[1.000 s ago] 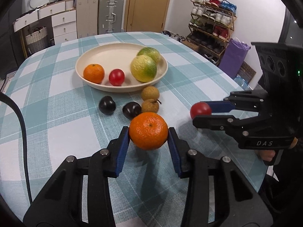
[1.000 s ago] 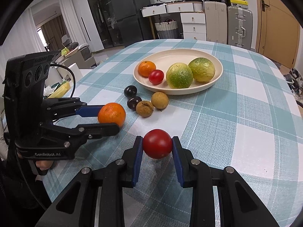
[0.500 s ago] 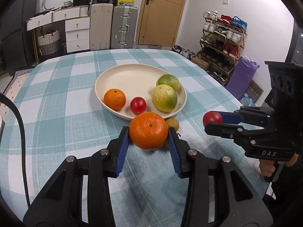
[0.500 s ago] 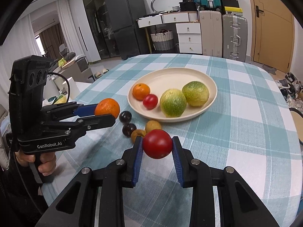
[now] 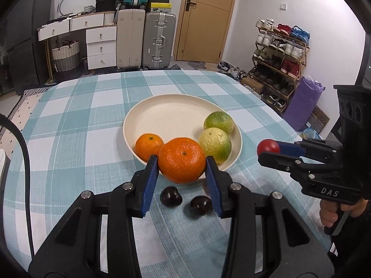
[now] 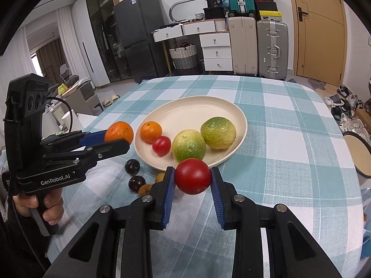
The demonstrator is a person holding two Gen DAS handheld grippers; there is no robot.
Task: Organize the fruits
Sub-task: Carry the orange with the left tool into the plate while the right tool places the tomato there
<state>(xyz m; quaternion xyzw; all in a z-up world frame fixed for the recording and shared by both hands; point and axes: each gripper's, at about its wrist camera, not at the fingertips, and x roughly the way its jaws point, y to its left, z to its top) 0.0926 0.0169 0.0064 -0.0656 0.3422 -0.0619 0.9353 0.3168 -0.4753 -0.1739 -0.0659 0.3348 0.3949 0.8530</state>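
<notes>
Fruit fills both my grippers: left gripper [image 5: 182, 170] clamps the big orange [image 5: 182, 159], right gripper [image 6: 192, 184] clamps a red tomato [image 6: 192, 178], both held above the tablecloth [image 5: 69, 139] beside the cream plate [image 5: 162, 113].

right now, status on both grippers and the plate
Left gripper shut on orange. Right gripper shut on tomato. Both short of plate. Nothing blocking.

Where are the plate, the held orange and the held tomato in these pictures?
plate [image 5: 162, 113], left wrist view, bare inner floor.
orange [image 5: 182, 159], left wrist view, front skin, held between the left gripper's pads.
tomato [image 6: 193, 179], right wrist view, middle of its front, held in the right gripper.
</notes>
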